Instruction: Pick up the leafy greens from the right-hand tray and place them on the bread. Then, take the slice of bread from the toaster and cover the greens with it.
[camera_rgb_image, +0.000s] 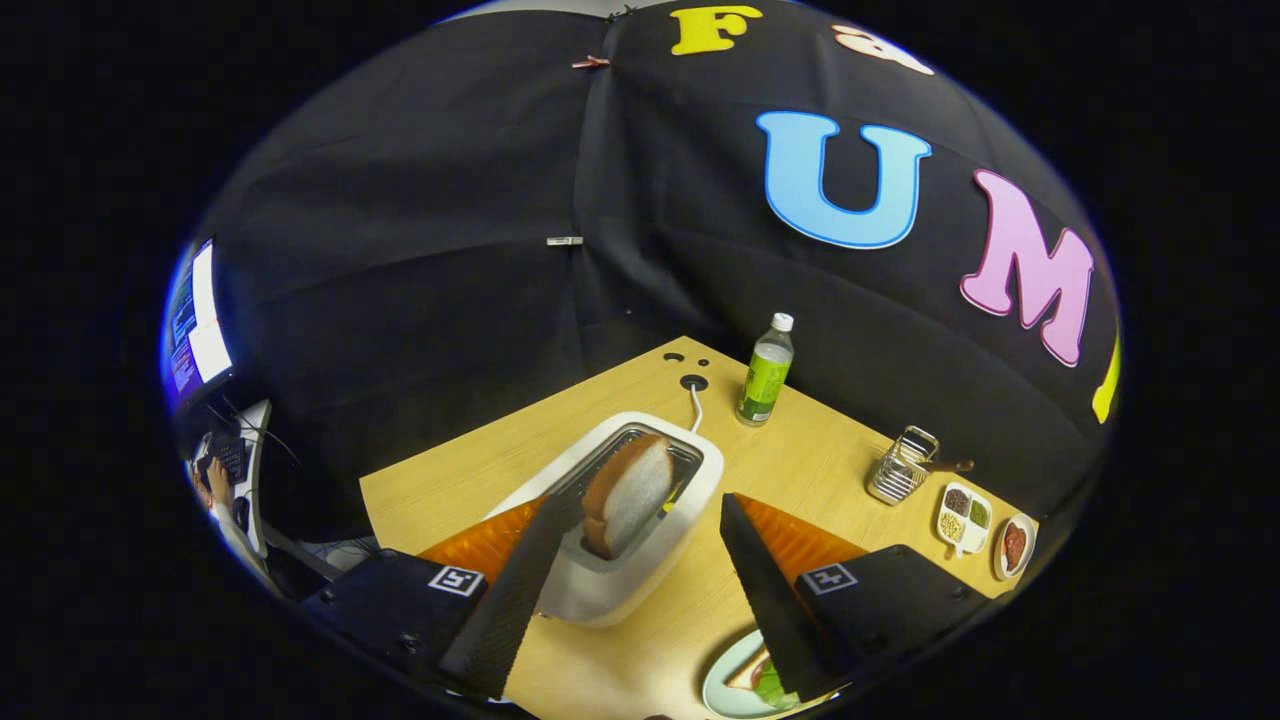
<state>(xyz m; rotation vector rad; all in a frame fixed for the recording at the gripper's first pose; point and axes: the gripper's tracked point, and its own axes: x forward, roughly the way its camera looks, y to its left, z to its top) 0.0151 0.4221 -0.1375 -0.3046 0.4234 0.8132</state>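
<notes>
A slice of bread (628, 494) stands upright in the slot of the white toaster (640, 560), sticking out above its top. My gripper (640, 505) hovers over the toaster, open, with the slice roughly between the two black fingertips; neither finger touches it. Below the right finger (770, 590) a pale green plate (725, 685) carries bread with leafy greens (772, 686) on it, partly hidden by that finger.
On the wooden table (820, 460) beyond the toaster stand a green bottle (765, 372), a wire holder (902, 466), a small divided dish (962, 516) and a small bowl (1014, 546) at the right. A person's hand (218, 482) rests at a keyboard far left.
</notes>
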